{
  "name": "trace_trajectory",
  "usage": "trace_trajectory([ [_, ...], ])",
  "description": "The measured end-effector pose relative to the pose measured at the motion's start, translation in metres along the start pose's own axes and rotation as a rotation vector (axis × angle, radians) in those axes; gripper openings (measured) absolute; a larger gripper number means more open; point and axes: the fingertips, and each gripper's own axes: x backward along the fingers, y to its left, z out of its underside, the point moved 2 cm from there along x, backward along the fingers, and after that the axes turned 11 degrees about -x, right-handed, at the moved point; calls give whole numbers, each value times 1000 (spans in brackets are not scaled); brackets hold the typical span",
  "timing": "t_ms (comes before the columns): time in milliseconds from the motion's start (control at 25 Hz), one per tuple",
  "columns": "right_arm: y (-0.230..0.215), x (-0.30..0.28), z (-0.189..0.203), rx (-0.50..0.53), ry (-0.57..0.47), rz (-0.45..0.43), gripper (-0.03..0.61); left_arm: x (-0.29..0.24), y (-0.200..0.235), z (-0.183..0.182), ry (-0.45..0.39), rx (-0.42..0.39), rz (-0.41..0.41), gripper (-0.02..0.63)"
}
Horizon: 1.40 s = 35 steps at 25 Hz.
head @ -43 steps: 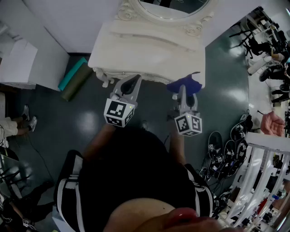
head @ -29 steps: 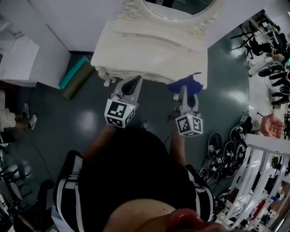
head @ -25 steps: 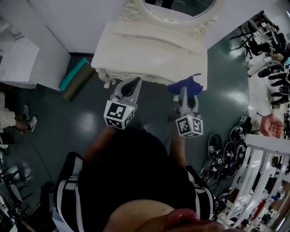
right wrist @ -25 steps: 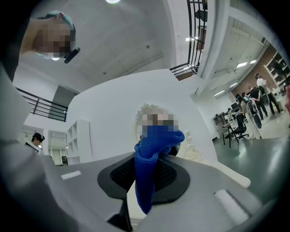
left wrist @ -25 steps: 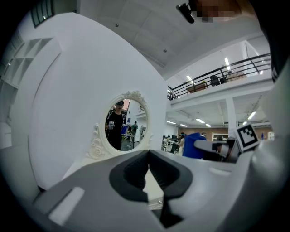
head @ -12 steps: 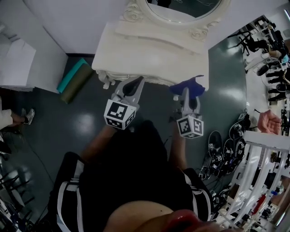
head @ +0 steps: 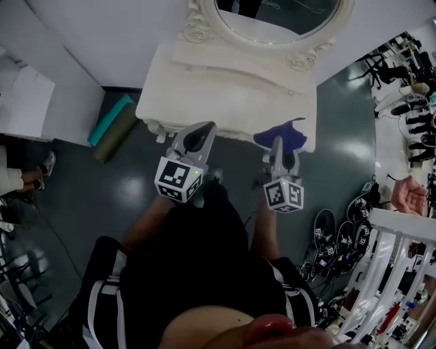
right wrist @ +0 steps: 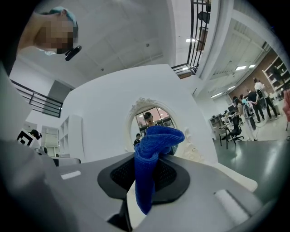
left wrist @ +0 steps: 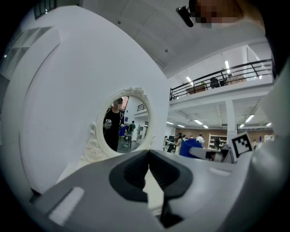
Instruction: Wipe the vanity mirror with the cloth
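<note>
The oval vanity mirror [head: 276,17] in its carved white frame stands at the back of a white dressing table [head: 225,88]. In the left gripper view the mirror [left wrist: 124,124] sits straight ahead; in the right gripper view the mirror [right wrist: 152,115] is partly covered by the blue cloth [right wrist: 152,154]. My right gripper [head: 281,144] is shut on that cloth [head: 283,133], held just at the table's front right edge. My left gripper [head: 197,135] is shut with nothing in it, hovering by the table's front edge, left of centre.
A teal roll and a dark roll [head: 110,123] lie on the floor left of the table. White racks [head: 388,272] and several dark cables and shoes [head: 340,232] crowd the right side. A person's hand [head: 409,194] shows at the far right. A white cabinet [head: 27,102] stands at left.
The view has shifted so the table and mirror sit slightly lower in the frame. Both grippers stay close to the table's front edge, the right one still holding the cloth.
</note>
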Motion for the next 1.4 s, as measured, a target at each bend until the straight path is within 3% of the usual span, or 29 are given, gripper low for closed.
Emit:
trace_trajectory([
  [520,-72,-122,-48,3,8,-89,71,-126,14,-36,-19,-5,-75,11],
  [880,-74,-185,-63,15,-10,-112,71,-177,53,-57,-28,0,-79,11],
  [1400,-54,-258,-67,33,-92,12,71,-227,139,-73,-36,15,49,10],
])
